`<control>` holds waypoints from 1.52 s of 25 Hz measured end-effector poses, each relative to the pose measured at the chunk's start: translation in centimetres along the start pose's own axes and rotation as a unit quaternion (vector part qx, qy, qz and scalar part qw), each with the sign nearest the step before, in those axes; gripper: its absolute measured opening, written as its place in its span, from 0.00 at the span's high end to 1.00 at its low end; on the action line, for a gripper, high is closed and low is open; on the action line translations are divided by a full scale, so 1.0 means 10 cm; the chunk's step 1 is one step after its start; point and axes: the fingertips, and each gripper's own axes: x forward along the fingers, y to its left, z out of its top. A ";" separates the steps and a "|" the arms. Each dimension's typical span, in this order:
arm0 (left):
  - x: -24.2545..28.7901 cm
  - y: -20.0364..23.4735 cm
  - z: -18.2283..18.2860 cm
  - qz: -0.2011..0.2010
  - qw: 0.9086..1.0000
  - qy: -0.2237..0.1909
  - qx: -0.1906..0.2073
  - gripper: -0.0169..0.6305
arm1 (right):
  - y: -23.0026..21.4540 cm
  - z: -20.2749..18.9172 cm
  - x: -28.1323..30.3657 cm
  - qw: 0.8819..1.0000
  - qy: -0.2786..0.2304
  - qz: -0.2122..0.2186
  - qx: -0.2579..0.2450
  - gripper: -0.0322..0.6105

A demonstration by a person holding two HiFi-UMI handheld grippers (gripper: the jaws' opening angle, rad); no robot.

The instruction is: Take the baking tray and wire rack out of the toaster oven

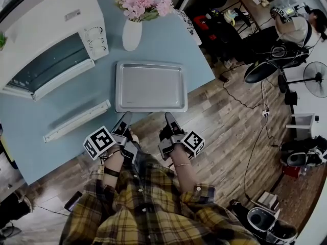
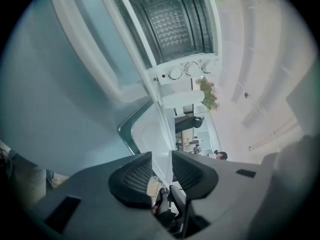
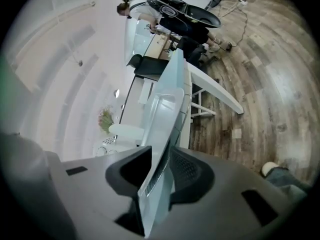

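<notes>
– From the head view, first: where to find the baking tray [image 1: 150, 86]?

– Out of the toaster oven [image 1: 46, 34] already, flat on the table [image 1: 30, 131] with its near rim right at the table's edge. Probably set there to clear the oven mouth. Left gripper [image 1: 125, 117] and right gripper [image 1: 168, 117] side by side at that near rim.

– And the left gripper view?

– Left gripper [image 2: 161, 159] narrowly open, the baking tray [image 2: 145, 129] rim running between the jaws with a gap at either pad, so not clamped. Farther on, the toaster oven [image 2: 185, 71] open, with a grid inside, likely the wire rack [image 2: 170, 24], yet to come out.

– Right gripper view?

– Much the same: right gripper [image 3: 161, 156] part open, the baking tray [image 3: 167, 109] rim threaded between the pads. Close to one pad, clear of the other. Looks like a slack grip, not a hold.
</notes>
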 end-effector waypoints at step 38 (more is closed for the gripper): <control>-2.44 -1.05 2.29 0.073 0.824 -0.251 0.503 0.92 | 3.35 -2.37 0.83 0.667 0.082 0.292 -0.680 0.80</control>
